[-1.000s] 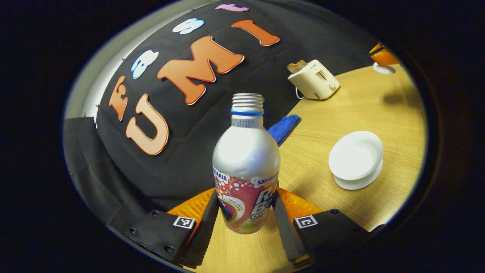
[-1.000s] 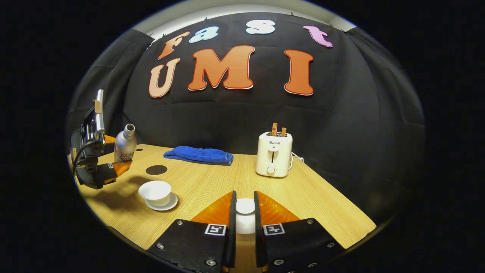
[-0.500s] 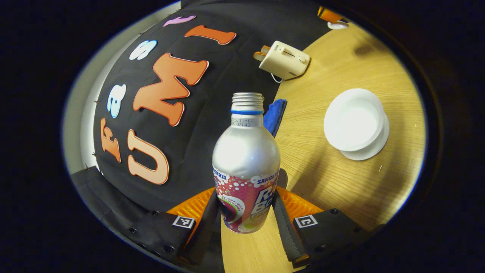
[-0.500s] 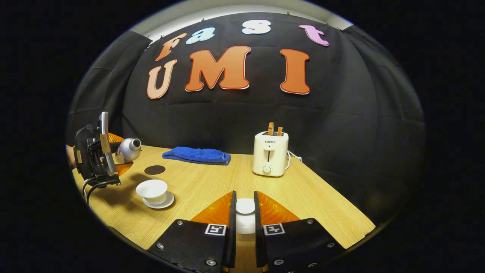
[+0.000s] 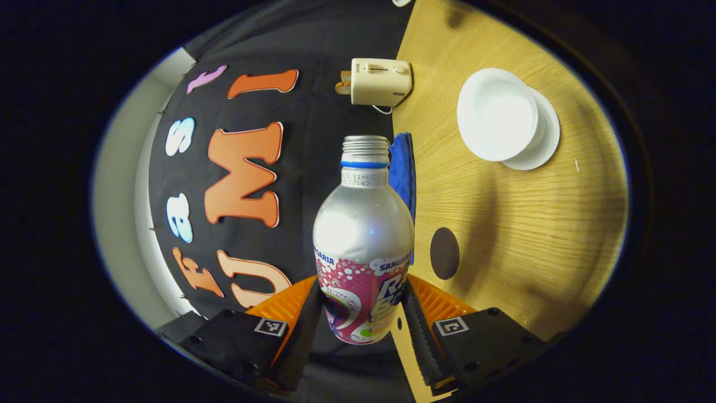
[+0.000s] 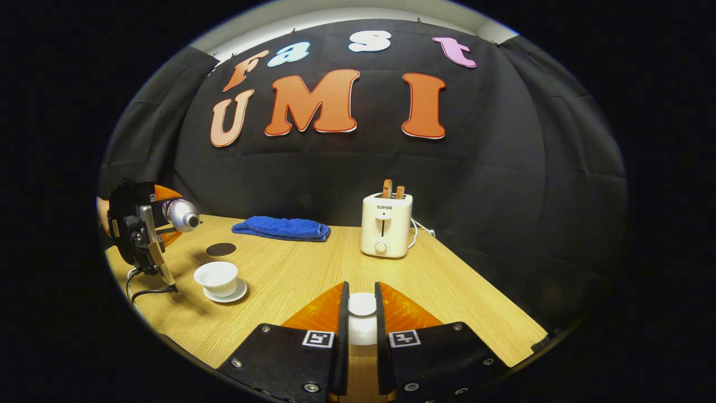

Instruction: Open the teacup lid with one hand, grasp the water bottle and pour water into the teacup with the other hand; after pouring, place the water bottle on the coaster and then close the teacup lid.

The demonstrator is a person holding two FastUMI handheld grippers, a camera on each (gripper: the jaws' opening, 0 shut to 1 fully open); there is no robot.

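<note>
Left grip: the left gripper [image 5: 363,313] pinches the water bottle [image 5: 362,246] low on its printed body, at the bottom centre of the left gripper view, both fingers [image 5: 418,330] pressed on it.
Pour advice: I judge the pour is in hand; bring the open neck over the teacup [image 5: 497,115] in the upper right, and tip slowly so the stream lands inside the rim.
Left pose: in the right gripper view, at the left edge, the bottle lies near level above and left of the teacup, mouth toward it, well rolled over.
Right grip: the right gripper [image 6: 362,330] at bottom centre pinches the teacup lid [image 6: 362,313] between close-set fingers, held off the cup.
Coaster: the dark coaster [image 5: 444,253] lies bare, right of the bottle's body.
Table: the table [image 6: 313,280] carries all of it.
</note>
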